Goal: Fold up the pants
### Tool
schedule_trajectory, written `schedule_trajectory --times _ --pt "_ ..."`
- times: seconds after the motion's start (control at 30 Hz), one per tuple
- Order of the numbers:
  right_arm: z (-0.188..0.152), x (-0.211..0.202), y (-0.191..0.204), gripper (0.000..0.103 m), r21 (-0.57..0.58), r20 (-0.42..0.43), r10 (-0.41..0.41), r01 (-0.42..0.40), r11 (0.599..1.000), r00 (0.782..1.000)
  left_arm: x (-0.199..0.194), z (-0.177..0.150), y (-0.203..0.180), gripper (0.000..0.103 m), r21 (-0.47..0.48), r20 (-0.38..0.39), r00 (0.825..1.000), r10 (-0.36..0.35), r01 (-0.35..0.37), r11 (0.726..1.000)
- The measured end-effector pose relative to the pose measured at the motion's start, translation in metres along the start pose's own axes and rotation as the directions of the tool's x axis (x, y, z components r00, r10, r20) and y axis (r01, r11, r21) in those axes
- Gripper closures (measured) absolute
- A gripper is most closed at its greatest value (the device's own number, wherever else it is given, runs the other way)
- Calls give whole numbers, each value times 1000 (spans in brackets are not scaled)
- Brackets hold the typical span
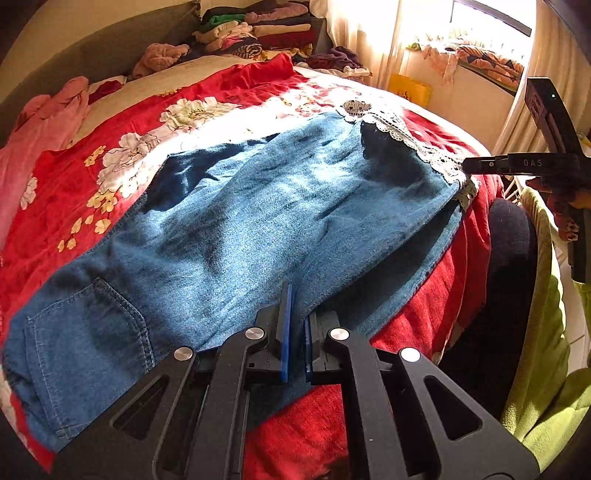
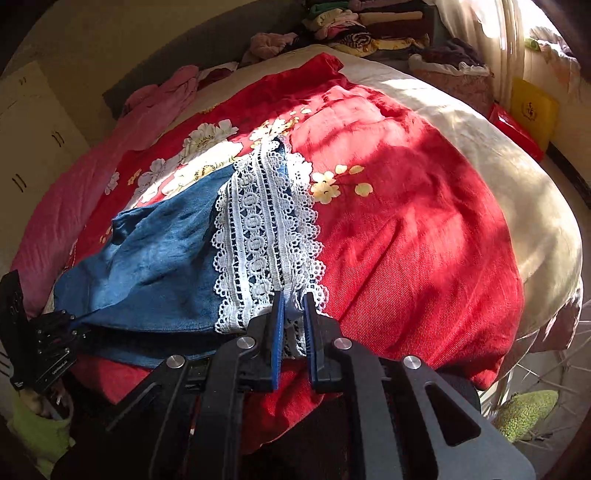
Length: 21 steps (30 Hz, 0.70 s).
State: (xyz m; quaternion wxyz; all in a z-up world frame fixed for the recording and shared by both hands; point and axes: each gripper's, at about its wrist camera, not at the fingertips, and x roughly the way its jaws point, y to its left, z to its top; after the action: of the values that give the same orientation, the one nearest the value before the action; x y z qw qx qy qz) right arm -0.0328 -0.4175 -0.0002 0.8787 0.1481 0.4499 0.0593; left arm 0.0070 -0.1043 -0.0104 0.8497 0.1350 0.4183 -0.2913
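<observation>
Pants (image 1: pixel 229 221), blue denim with a white lace hem (image 2: pixel 266 236), lie spread across the red floral bedspread (image 1: pixel 229 96) on the bed. Folded clothes (image 1: pixel 258 29) are stacked at the far end. Left gripper (image 1: pixel 295 325): fingers clamped on the near denim edge at mid-leg. Right gripper (image 2: pixel 293 314): fingers pinched on the lace hem, at the garment's near corner.

White letters "DAS" stand on the right gripper (image 1: pixel 466 165); nothing else legible.
</observation>
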Motion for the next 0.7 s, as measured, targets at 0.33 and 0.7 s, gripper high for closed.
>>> schedule_trajectory --times 0.33,0.7 --pt "-6 -15 6 89 -82 14 -110 111 990 994 6 -12 -4 102 10 -41 999 -7 7 1000" --pt "3 -5 53 60 -263 80 -187 201 944 979 3 -11 -4 102 1 -28 999 -19 19 1000"
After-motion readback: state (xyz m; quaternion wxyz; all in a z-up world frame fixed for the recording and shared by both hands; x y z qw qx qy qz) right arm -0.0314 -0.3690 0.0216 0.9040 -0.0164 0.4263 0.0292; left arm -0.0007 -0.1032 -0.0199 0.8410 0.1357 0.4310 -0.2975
